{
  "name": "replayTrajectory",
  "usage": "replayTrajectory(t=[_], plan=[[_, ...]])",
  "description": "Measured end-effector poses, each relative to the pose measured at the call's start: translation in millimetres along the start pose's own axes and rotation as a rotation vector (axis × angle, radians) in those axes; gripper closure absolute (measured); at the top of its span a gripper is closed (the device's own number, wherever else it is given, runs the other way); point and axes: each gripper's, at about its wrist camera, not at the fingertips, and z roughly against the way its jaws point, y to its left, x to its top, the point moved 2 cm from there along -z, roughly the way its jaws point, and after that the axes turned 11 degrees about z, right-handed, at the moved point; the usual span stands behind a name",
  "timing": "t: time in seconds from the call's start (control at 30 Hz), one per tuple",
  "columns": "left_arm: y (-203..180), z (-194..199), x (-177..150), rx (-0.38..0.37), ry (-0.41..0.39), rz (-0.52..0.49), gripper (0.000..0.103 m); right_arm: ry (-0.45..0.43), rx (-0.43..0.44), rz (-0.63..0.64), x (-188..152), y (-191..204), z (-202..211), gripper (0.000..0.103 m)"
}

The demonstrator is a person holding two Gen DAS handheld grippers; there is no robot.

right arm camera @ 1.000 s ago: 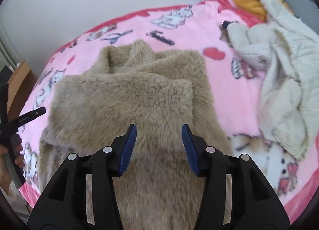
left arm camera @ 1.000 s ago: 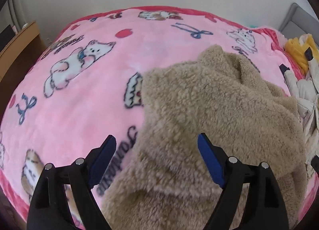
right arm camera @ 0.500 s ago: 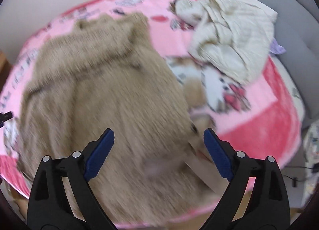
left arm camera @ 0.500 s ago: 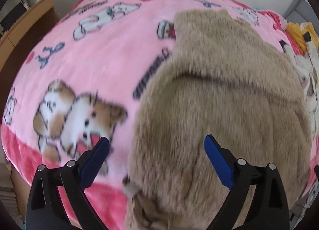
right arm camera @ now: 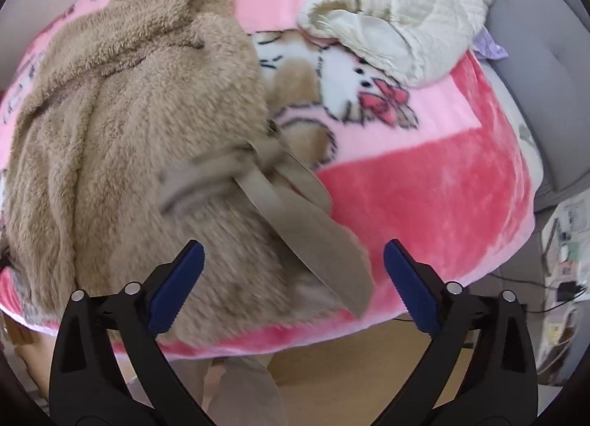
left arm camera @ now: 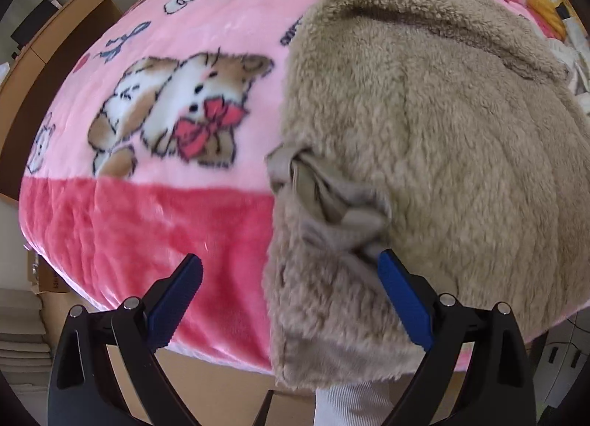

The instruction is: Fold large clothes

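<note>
A tan fleece coat (left arm camera: 424, 123) lies partly folded on a bed with a pink cartoon blanket (left arm camera: 177, 101). Its hem hangs over the near bed edge. My left gripper (left arm camera: 291, 289) is open and empty, just below the coat's lower left corner, where a smooth lining fold (left arm camera: 324, 190) shows. In the right wrist view the coat (right arm camera: 121, 123) fills the left half, and a flat tan belt (right arm camera: 306, 234) trails off its lower right corner. My right gripper (right arm camera: 295, 278) is open and empty, straddling that belt end at the bed's edge.
A cream quilted jacket (right arm camera: 391, 9) lies crumpled at the far right of the blanket (right arm camera: 435, 182), with a yellow garment (left arm camera: 545, 13) beyond it. A wooden desk (left arm camera: 55, 49) stands left of the bed. The wooden floor (right arm camera: 361, 367) and cables show below the bed.
Both grippers have pulled back from over the coat to the near bed edge. The right gripper opened wide from a narrow gap. The coat's hem and belt came into view.
</note>
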Motion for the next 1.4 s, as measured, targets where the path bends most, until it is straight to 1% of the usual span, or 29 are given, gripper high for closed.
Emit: replayTrajectory(t=[0.03, 0.13, 0.17, 0.2, 0.23, 0.33, 0.4, 0.47, 0.53, 0.57, 0.7, 0.77, 0.87, 0.9, 0.97, 1.0, 1.03, 1.1, 1.13, 1.23, 1.3, 1.4], plan=[[4, 0, -7, -0.015, -0.003, 0.000, 0.009, 0.002, 0.010, -0.016, -15, -8, -1, 0.008], [14, -2, -25, -0.041, 0.024, 0.019, 0.009, 0.023, 0.050, -0.060, -46, -21, -9, 0.008], [19, -2, -31, -0.059, 0.035, 0.050, 0.009, 0.018, 0.055, -0.072, -52, -23, -10, 0.008], [21, -2, -35, -0.077, 0.044, 0.073, 0.009, 0.003, 0.075, -0.088, -59, -25, -11, 0.008], [24, -2, -39, -0.111, 0.059, 0.108, 0.009, -0.009, 0.104, -0.105, -63, -25, -12, 0.008], [27, 0, -45, -0.164, 0.071, 0.175, 0.009, -0.046, 0.217, -0.148, -66, -18, -15, 0.008], [26, 1, -44, -0.188, 0.061, 0.199, 0.009, -0.066, 0.256, -0.131, -61, -5, -17, 0.008], [24, -1, -41, -0.199, 0.049, 0.208, 0.009, -0.087, 0.274, -0.104, -52, 8, -22, 0.008], [20, -6, -37, -0.216, 0.051, 0.214, 0.009, -0.095, 0.264, -0.096, -43, 16, -32, 0.008], [18, -10, -36, -0.229, 0.059, 0.218, 0.009, -0.092, 0.241, -0.099, -40, 15, -38, 0.008], [16, -27, -31, -0.248, 0.082, 0.221, 0.007, -0.110, 0.206, -0.162, -35, -4, -46, 0.008], [17, -33, -30, -0.253, 0.089, 0.227, 0.005, -0.129, 0.158, -0.145, -31, -13, -42, 0.008], [18, -41, -31, -0.270, 0.109, 0.234, 0.004, -0.133, 0.138, -0.118, -22, -27, -45, 0.008], [19, -43, -32, -0.276, 0.114, 0.238, 0.004, -0.122, 0.146, -0.109, -18, -32, -49, 0.008], [18, -47, -33, -0.283, 0.120, 0.234, 0.004, -0.094, 0.183, -0.114, -12, -40, -62, 0.008], [19, -47, -34, -0.283, 0.118, 0.229, 0.004, -0.063, 0.216, -0.118, -9, -44, -73, 0.008], [19, -47, -35, -0.280, 0.116, 0.219, 0.004, -0.027, 0.272, -0.128, -8, -46, -86, 0.008], [18, -48, -35, -0.275, 0.110, 0.204, 0.004, 0.026, 0.346, -0.160, -10, -47, -99, 0.007], [17, -49, -34, -0.273, 0.110, 0.198, 0.004, 0.027, 0.387, -0.183, -11, -49, -100, 0.008], [17, -49, -33, -0.275, 0.113, 0.190, 0.004, -0.003, 0.459, -0.186, -17, -45, -86, 0.012], [14, -50, -30, -0.278, 0.119, 0.189, 0.004, -0.017, 0.542, -0.199, -21, -39, -74, 0.013], [12, -51, -27, -0.282, 0.125, 0.186, 0.004, -0.044, 0.587, -0.168, -20, -27, -57, 0.013]])
